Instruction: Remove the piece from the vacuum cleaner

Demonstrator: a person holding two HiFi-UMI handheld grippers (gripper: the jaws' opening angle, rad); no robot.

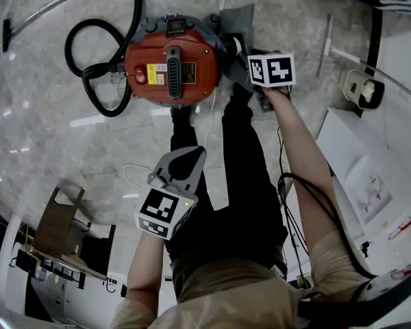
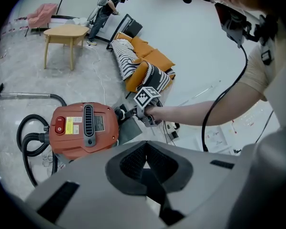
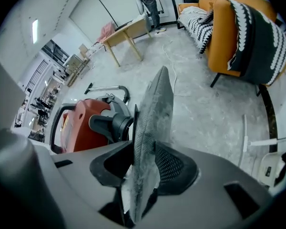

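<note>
A red vacuum cleaner [image 1: 171,64] [image 2: 83,130] [image 3: 83,125] lies on the marble floor in front of the person's feet. At its right end a flat grey piece [image 1: 236,19] [image 3: 155,113] stands on edge beside the black inlet. My right gripper [image 1: 243,52] [image 3: 145,161] reaches down to that end, and the grey piece sits between its jaws with the pads against it. My left gripper [image 1: 185,160] [image 2: 145,149] hangs near the person's legs, away from the cleaner, jaws together and empty.
A black hose [image 1: 99,74] loops off the cleaner's left side to a metal wand [image 1: 48,5]. An orange sofa [image 3: 243,32] stands close on the right. White parts [image 1: 363,88] lie on the floor to the right. A wooden table [image 2: 69,32] and another person [image 2: 109,6] are farther off.
</note>
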